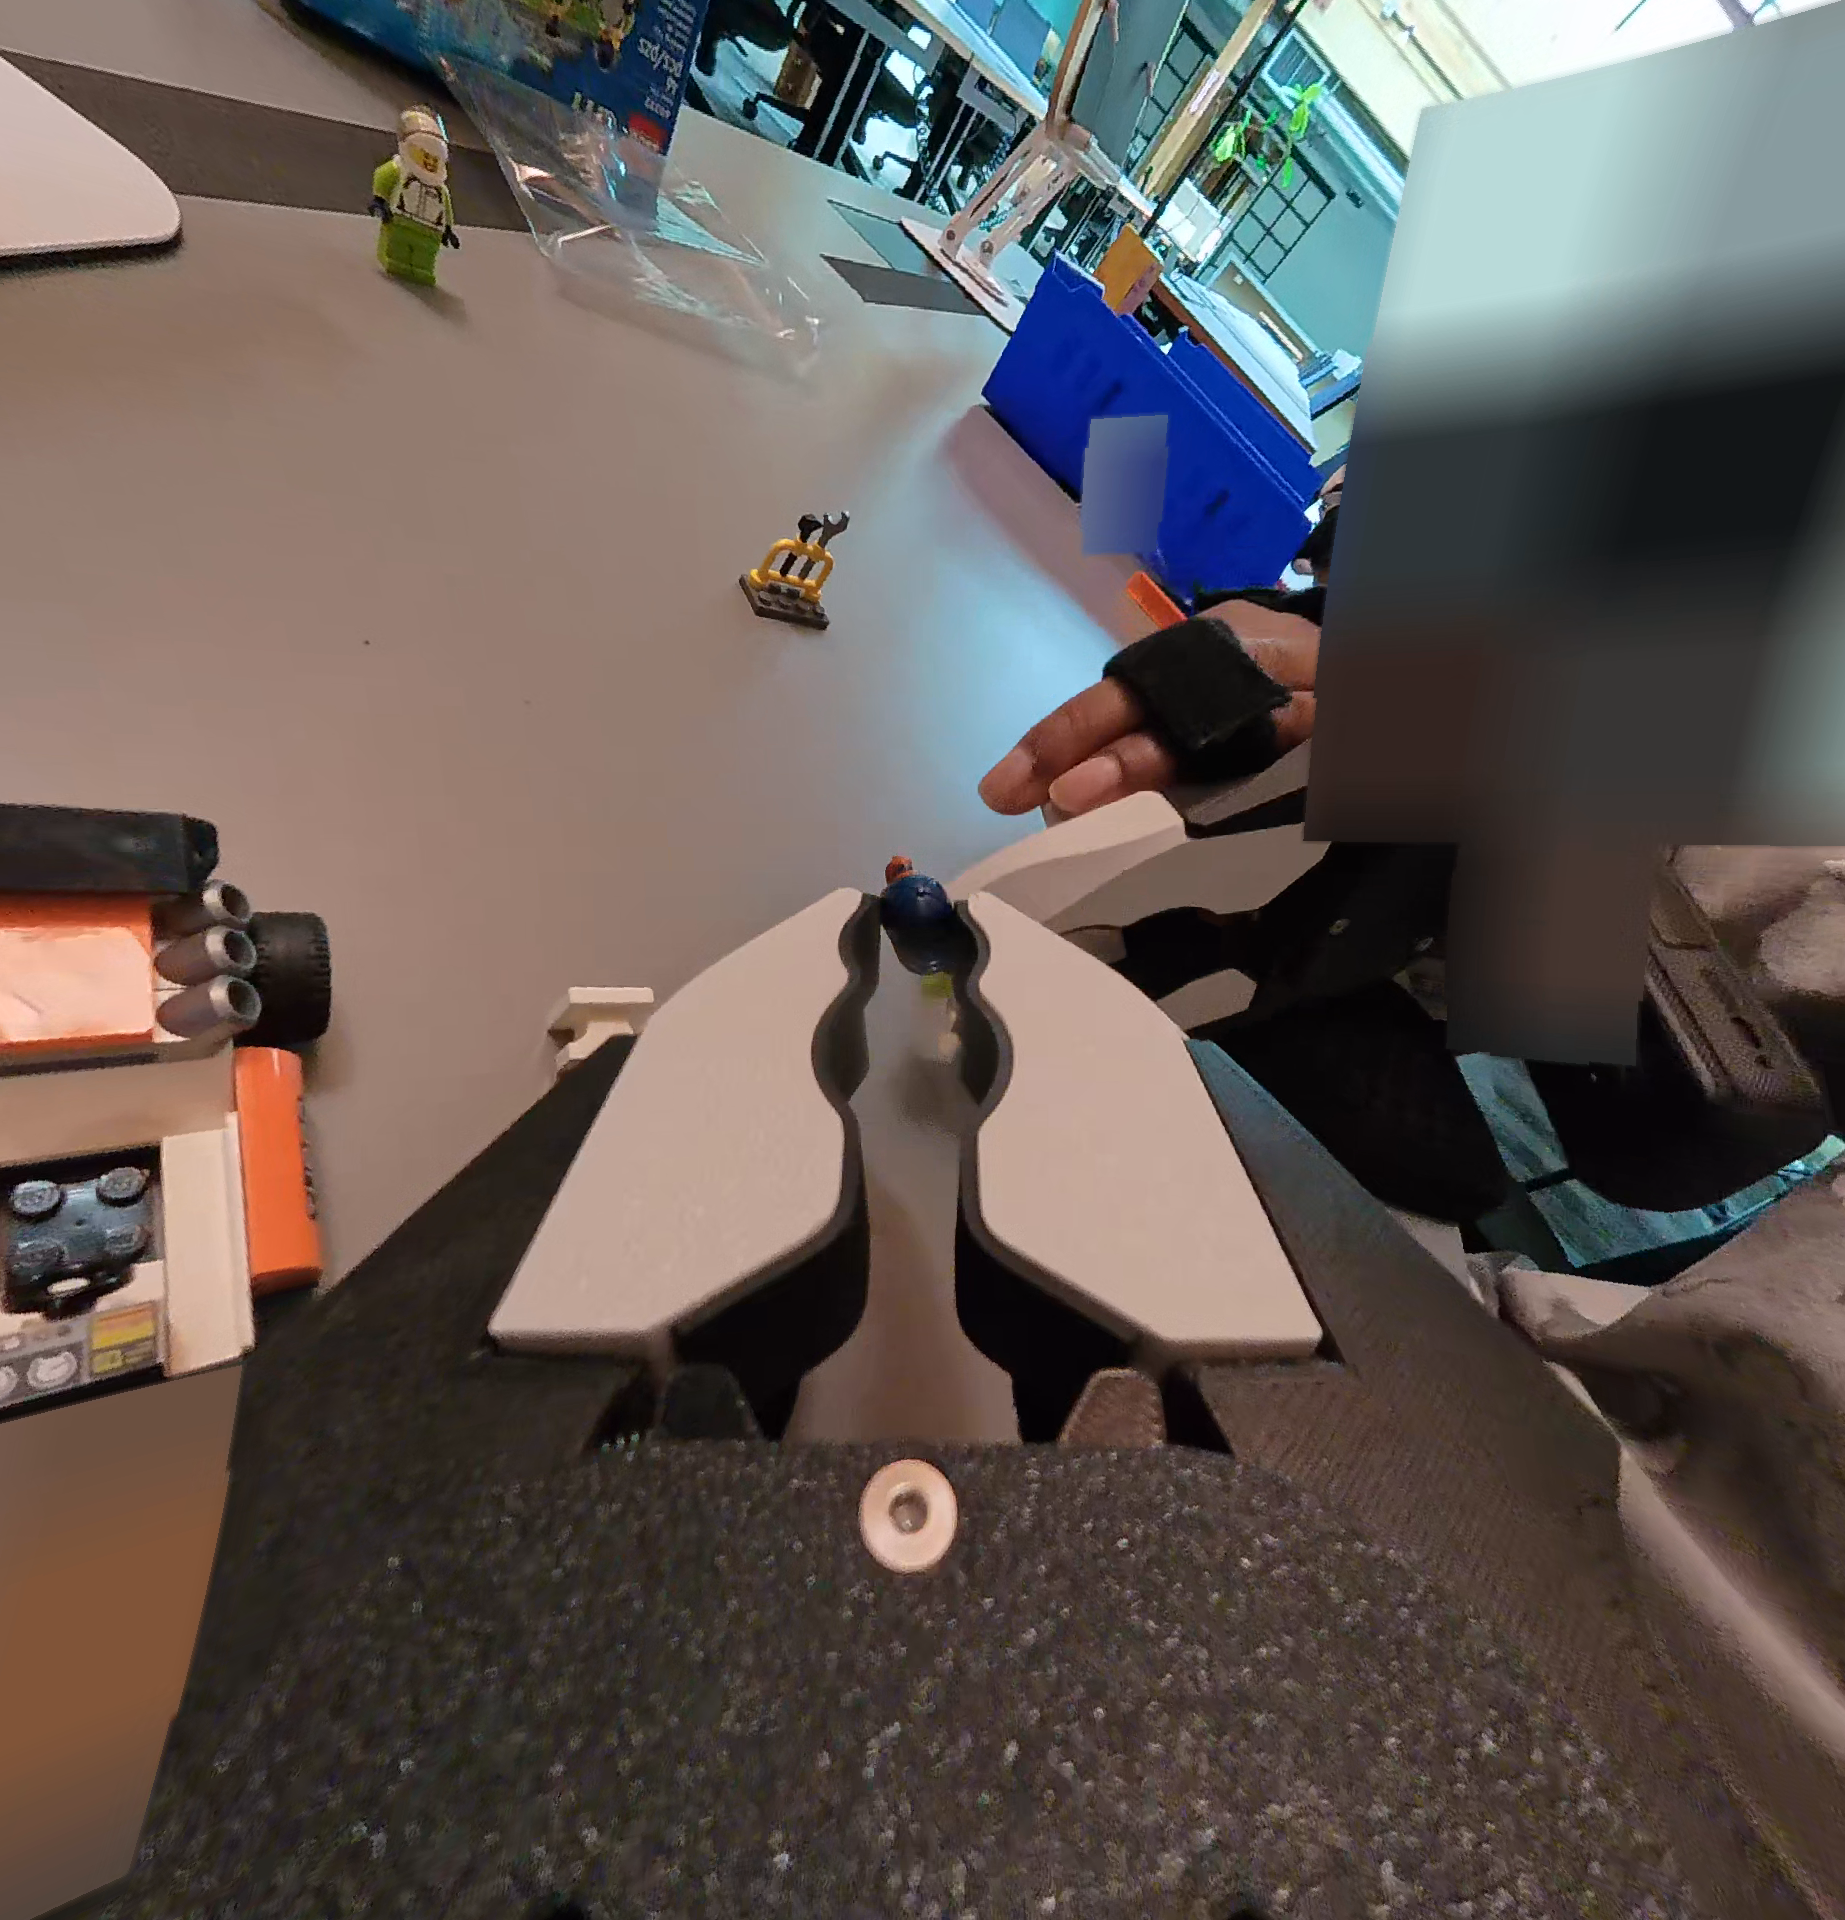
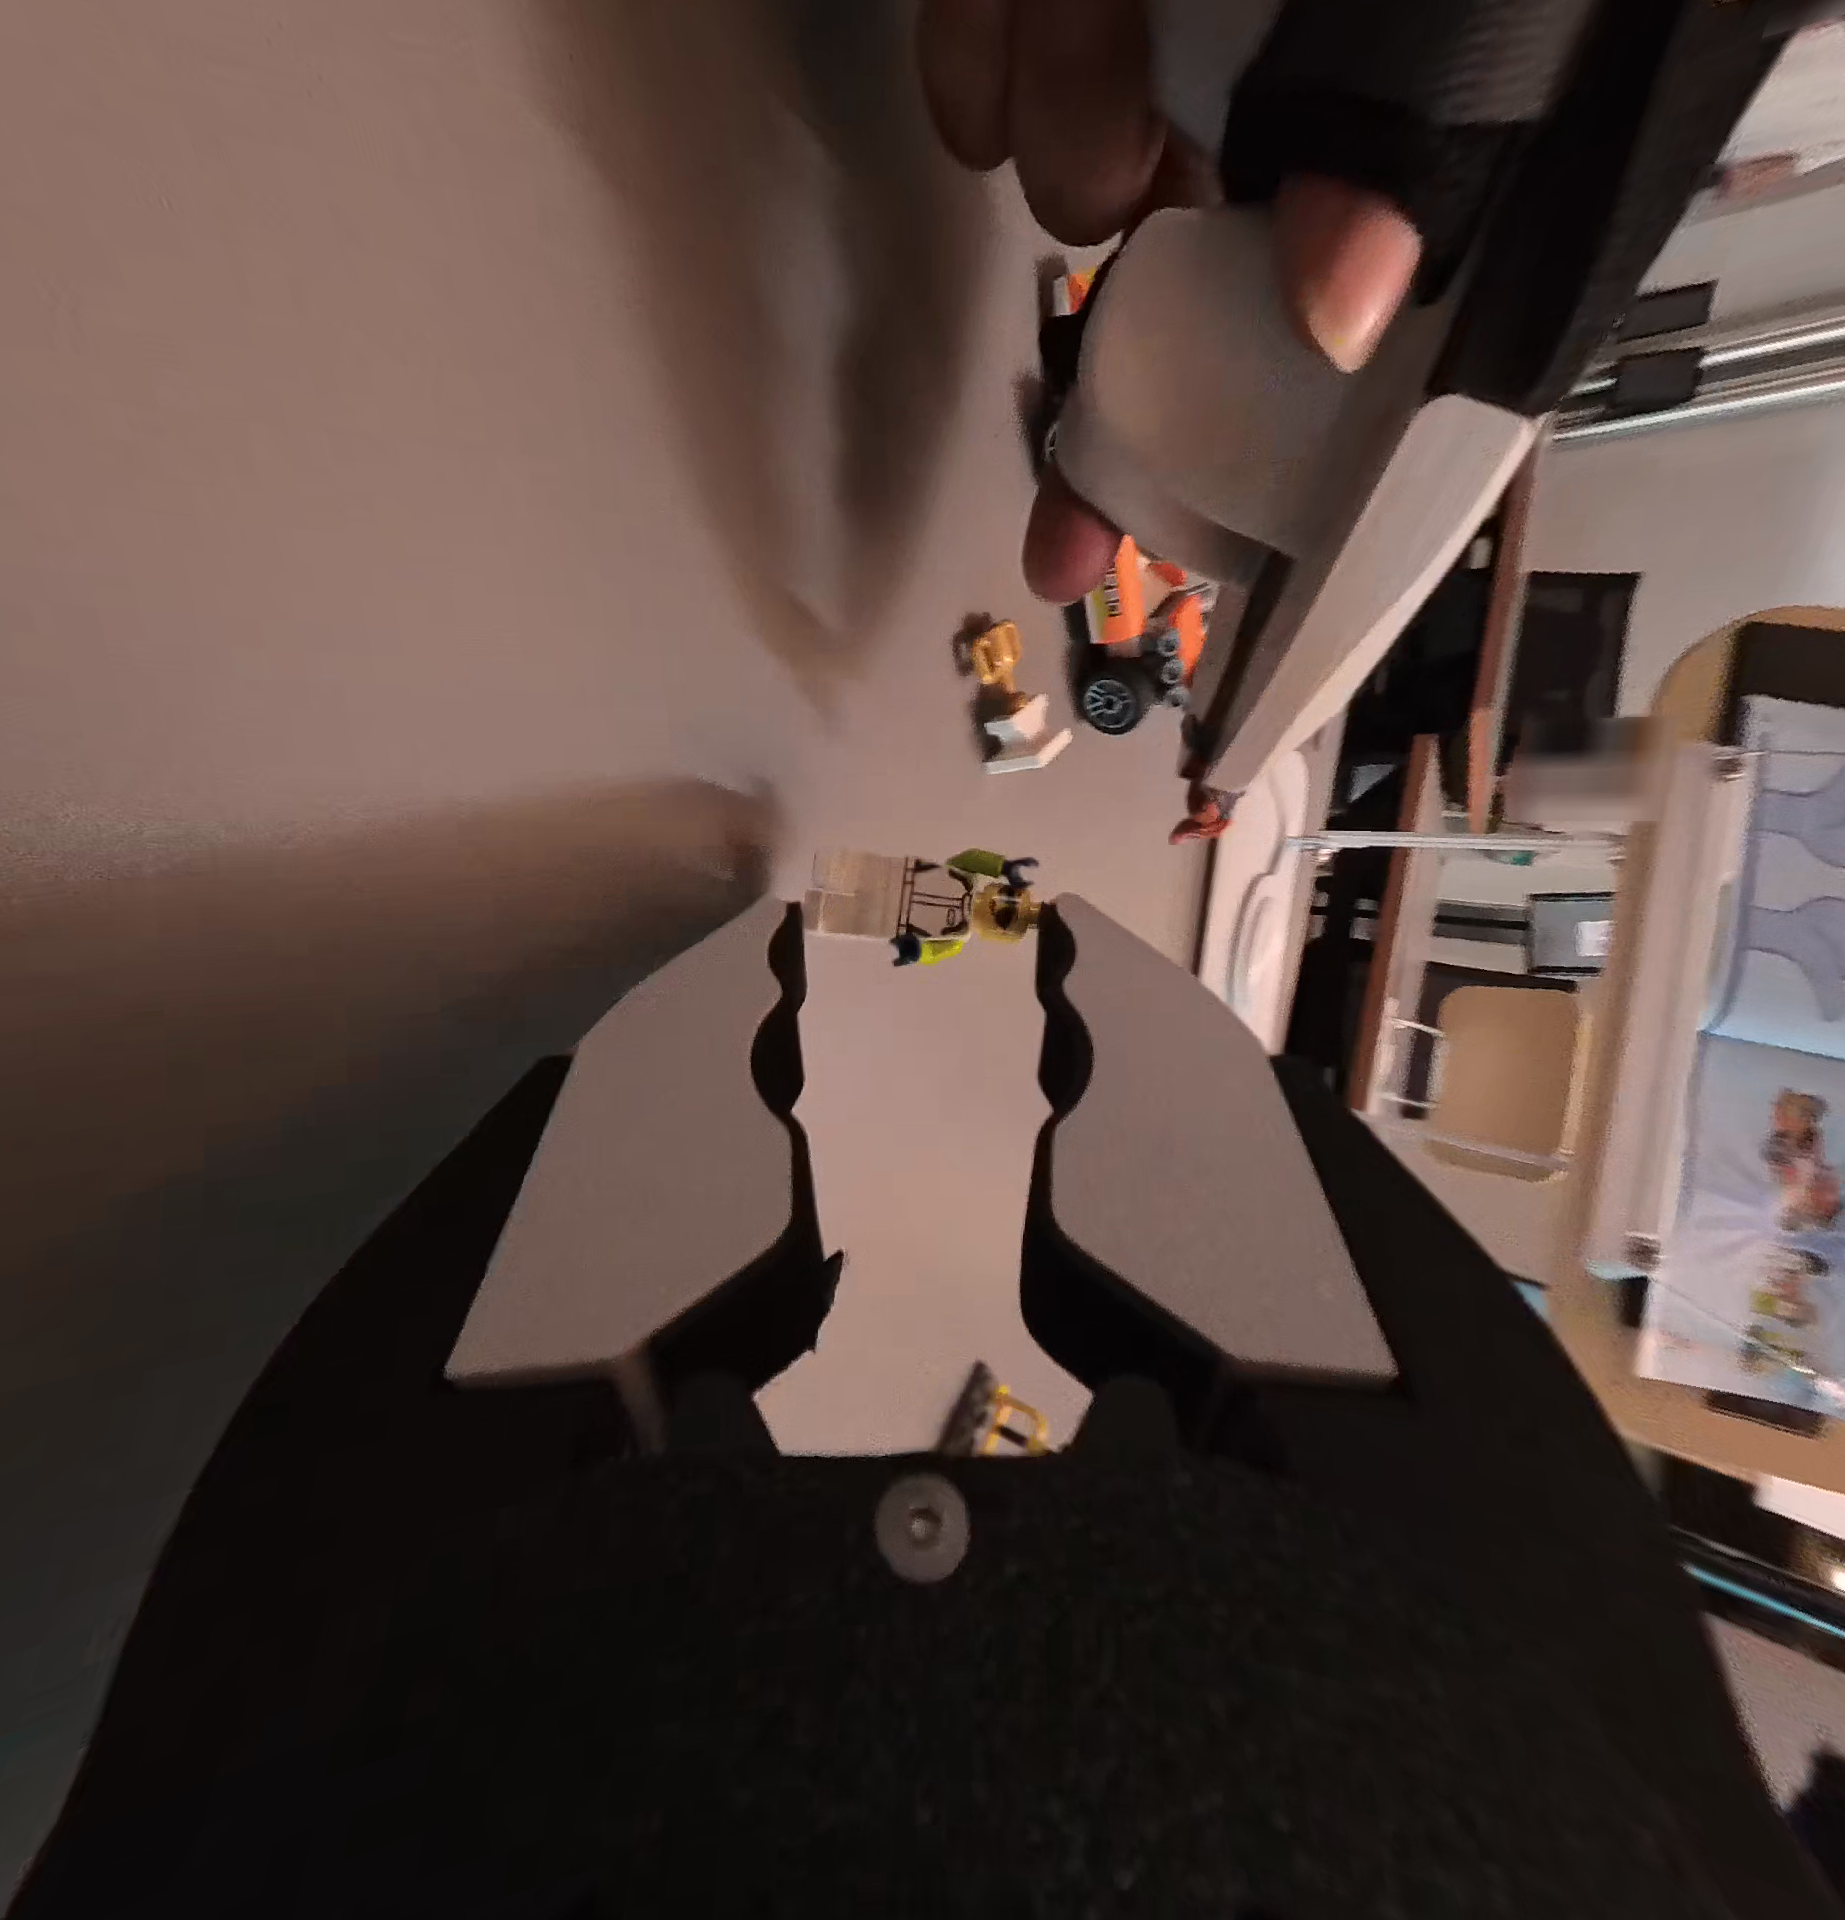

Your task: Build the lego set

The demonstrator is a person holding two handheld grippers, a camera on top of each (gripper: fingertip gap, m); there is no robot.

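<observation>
Left gripper [image 1: 920,914] pinches a minifigure's blue cap [image 1: 916,906] at its fingertips above the desk [image 1: 461,582] — open surface ahead. Right gripper [image 2: 913,914] gapes, empty, nearing the minifigure [image 2: 949,909]; car [image 1: 118,1091] sits left.

Grey table [image 1: 482,623] w/ minifig [image 1: 414,197], barrier [image 1: 790,577], car [image 1: 118,1091].

Printed writing appears on the blue set box [image 1: 544,52] at the far counter [image 1: 482,520] edge and on the orange car [image 2: 1131,613] body panel and its dashboard stickers [image 1: 56,1351]; contents not reproduced.
</observation>
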